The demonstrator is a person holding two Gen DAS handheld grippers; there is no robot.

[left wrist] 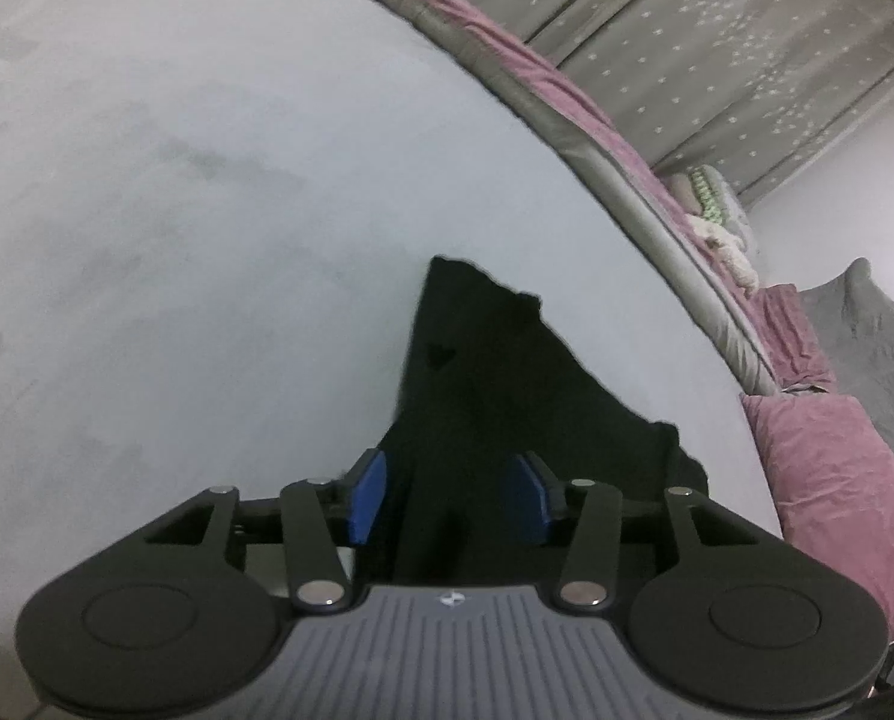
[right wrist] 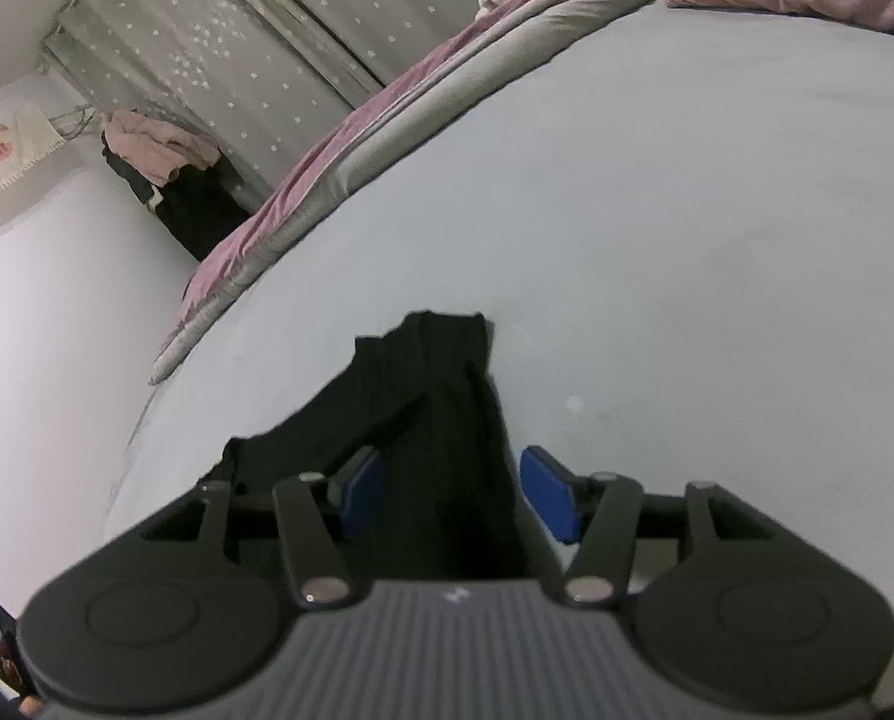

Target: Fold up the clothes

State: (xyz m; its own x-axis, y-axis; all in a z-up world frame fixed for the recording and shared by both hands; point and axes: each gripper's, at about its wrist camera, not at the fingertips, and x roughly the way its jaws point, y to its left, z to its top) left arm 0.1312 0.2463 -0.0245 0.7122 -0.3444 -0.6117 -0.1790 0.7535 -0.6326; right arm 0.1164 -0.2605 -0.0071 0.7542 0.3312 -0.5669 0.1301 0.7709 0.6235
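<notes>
A black garment point(left wrist: 477, 372) lies on the pale grey bed sheet point(left wrist: 207, 180), and its near end runs back between the blue pads of my left gripper point(left wrist: 449, 495). Those jaws stand apart with a gap beside the cloth, so the gripper is open. In the right wrist view the same black garment point(right wrist: 441, 384) lies in folds on the sheet point(right wrist: 687, 240) and passes between the pads of my right gripper point(right wrist: 456, 495). These pads are also spread wide and do not press on the cloth.
A pink and grey quilt point(left wrist: 567, 96) is bunched along the far edge of the bed, with a pink pillow point(left wrist: 837, 492) at the right. Star-patterned curtains point(right wrist: 237, 60) hang behind. A pile of clothes point(right wrist: 159, 150) sits by the white wall.
</notes>
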